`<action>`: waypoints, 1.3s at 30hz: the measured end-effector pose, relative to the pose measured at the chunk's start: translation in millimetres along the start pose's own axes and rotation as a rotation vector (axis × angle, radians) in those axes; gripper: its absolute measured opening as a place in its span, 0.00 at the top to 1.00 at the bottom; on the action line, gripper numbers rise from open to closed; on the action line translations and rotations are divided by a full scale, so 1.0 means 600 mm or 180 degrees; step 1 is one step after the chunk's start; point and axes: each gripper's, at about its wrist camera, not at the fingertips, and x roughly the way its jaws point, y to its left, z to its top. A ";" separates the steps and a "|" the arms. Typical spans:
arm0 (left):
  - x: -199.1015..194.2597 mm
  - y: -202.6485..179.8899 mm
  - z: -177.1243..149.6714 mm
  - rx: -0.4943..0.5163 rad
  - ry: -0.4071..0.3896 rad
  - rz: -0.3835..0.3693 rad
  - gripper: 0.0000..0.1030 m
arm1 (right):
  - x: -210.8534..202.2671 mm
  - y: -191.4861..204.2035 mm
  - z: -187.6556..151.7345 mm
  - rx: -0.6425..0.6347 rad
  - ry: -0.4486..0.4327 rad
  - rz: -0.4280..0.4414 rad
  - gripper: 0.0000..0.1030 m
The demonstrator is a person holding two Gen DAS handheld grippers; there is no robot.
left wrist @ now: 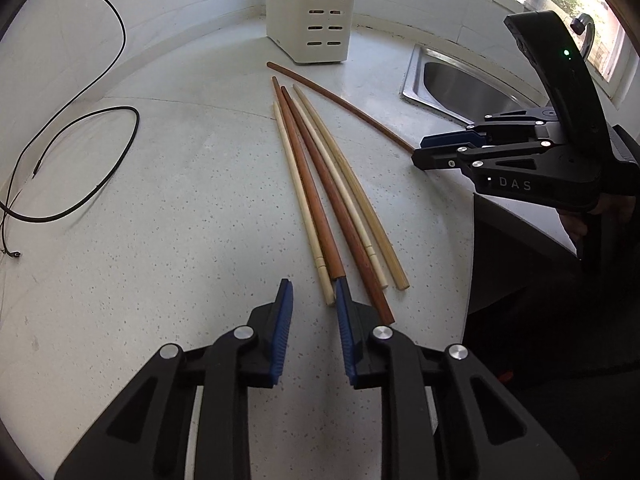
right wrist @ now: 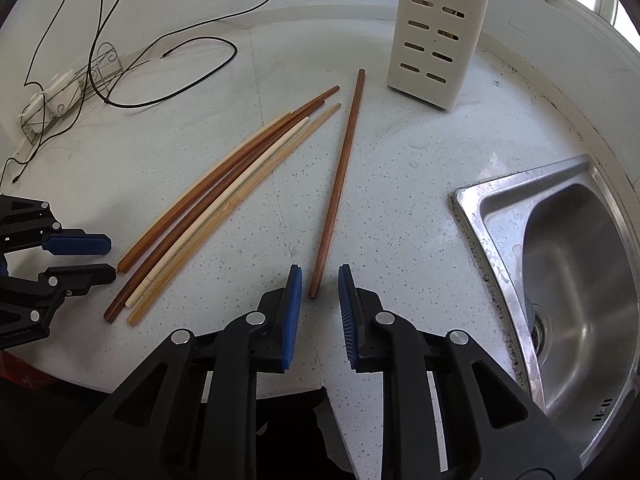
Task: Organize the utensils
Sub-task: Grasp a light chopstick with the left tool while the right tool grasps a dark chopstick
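Six chopsticks lie on the desk (right wrist: 400,208): five in a bundle (right wrist: 224,184), three brown and two or three pale (hard to separate), and one brown stick (right wrist: 340,184) apart. One slotted holder (right wrist: 440,36) stands behind them. Both tongs are narrow and empty: left tongs (left wrist: 312,300) sit at the bundle's near ends, right tongs (right wrist: 319,280) straddle the lone stick's tip without pinching it. Risks: the left may nudge the bundle askew or catch several; the lone stick may roll away.

Both claws (left wrist: 314,294) (right wrist: 319,280) low — (narrowly parted)
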 end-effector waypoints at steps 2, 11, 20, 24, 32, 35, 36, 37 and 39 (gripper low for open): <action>0.000 0.002 0.001 -0.0012 0.0004 0.0009 0.84 | 0.001 0.000 0.000 -0.0001 -0.0004 -0.0001 0.84; 0.002 0.013 0.004 -0.0132 -0.0005 0.0046 0.95 | 0.004 0.000 0.005 -0.0001 -0.0032 -0.0028 0.94; -0.007 0.017 0.005 -0.0184 -0.0063 0.0122 0.96 | -0.017 -0.019 0.007 0.0144 -0.0243 0.0083 0.95; -0.041 0.023 0.021 -0.0215 -0.0263 0.0202 0.96 | -0.062 -0.037 0.017 0.0282 -0.0529 0.0176 0.96; -0.132 0.033 0.076 -0.0280 -0.0831 0.0180 0.96 | -0.168 -0.066 0.058 0.0346 -0.1303 0.0404 0.96; -0.153 0.031 0.096 -0.0298 -0.0968 0.0258 0.96 | -0.187 -0.076 0.073 0.0354 -0.1451 0.0398 0.96; -0.160 0.031 0.103 -0.0306 -0.1025 0.0268 0.96 | -0.191 -0.080 0.078 0.0381 -0.1497 0.0416 0.96; -0.166 0.031 0.110 -0.0327 -0.1078 0.0277 0.96 | -0.196 -0.085 0.082 0.0406 -0.1540 0.0452 0.96; -0.176 0.031 0.121 -0.0334 -0.1145 0.0309 0.96 | -0.205 -0.091 0.092 0.0428 -0.1637 0.0466 0.96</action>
